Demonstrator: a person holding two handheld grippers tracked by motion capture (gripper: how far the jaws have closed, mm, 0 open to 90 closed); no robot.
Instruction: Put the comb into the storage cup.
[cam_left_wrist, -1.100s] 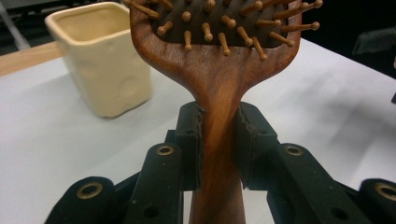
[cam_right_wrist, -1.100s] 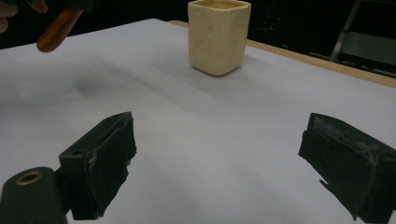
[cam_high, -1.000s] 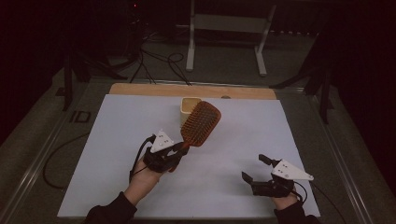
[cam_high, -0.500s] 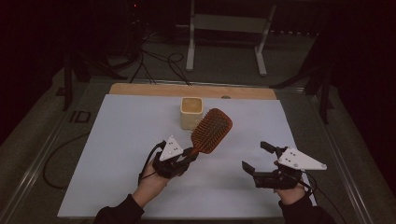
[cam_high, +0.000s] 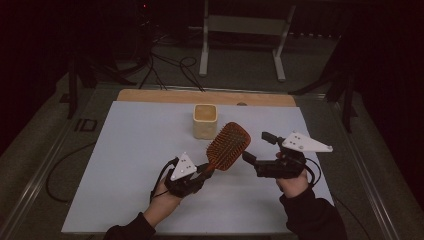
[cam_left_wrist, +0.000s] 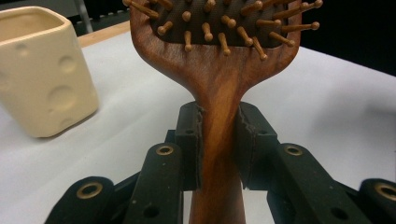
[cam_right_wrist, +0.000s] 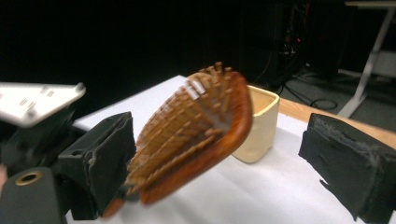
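High view: left gripper (cam_high: 204, 170) clamps handle of brown wooden paddle hairbrush (cam_high: 229, 146), head toward 1 o'clock, raised above white table (cam_high: 125, 150); right gripper (cam_high: 256, 148) spread wide just beside brush at 3 o'clock; cream square ceramic cup (cam_high: 205, 121) at 11 o'clock | Left gripper view: pads (cam_left_wrist: 189, 140) pinch handle | Right gripper view: jaws apart, brush head between.

Left gripper (cam_high: 204, 170): lower centre of the high view, held in the left hand (cam_high: 167, 197), grey three-cornered plate on top, black jaws clamped, pointing up-right. Right gripper (cam_high: 255, 150): right of centre, held in the right hand (cam_high: 292, 182), dark sleeve below, jaws spread wide, pointing left toward the other gripper.
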